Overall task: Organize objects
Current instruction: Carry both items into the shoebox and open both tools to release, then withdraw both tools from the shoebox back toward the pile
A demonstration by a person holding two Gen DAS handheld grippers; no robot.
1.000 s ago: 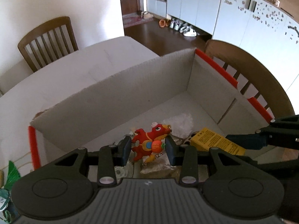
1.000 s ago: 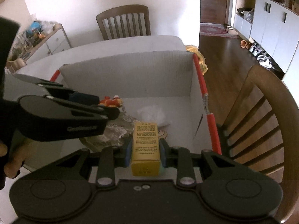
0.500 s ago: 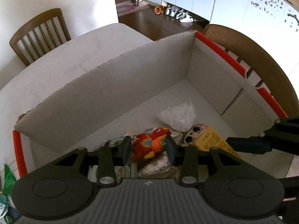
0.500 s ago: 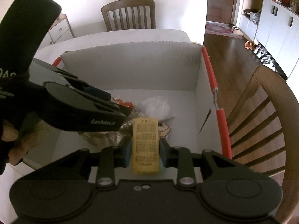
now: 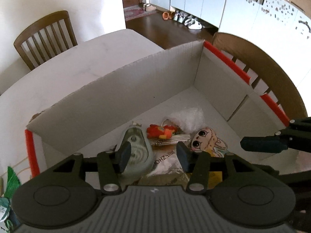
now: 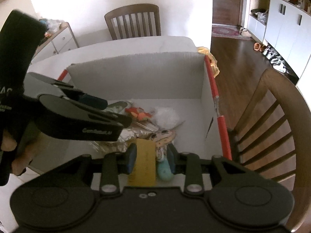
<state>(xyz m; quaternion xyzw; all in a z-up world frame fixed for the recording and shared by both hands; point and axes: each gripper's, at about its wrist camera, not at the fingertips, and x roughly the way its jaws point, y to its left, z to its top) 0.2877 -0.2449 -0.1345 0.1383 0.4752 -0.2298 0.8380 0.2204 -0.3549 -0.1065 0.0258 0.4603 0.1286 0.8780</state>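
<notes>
A white cardboard box (image 5: 116, 97) with red edge strips stands on the table. In it lie a red dragon toy (image 5: 161, 133), a big-eyed doll plush (image 5: 204, 139), white fluff (image 5: 186, 118), a foil bag and a pale green round dispenser (image 5: 134, 151). Above these hangs my left gripper (image 5: 153, 156); its jaws are opening and hold nothing. My right gripper (image 6: 151, 159) is over the box's (image 6: 136, 77) near side, jaws opening. A yellow carton (image 6: 143, 163) stands loose between them, leaning on the left pad with a gap to the right pad. The left gripper (image 6: 116, 112) reaches in from the left.
A wooden chair (image 6: 272, 126) presses against the box's right side. Another chair (image 6: 134, 21) stands at the table's far end. Something yellow (image 6: 211, 58) lies at the box's far right corner. Green packets (image 5: 11, 176) sit on the table left of the box.
My left gripper has opened and the red dragon toy has dropped onto the pile. My right gripper's jaws have widened and the yellow carton has slipped loose between them.
</notes>
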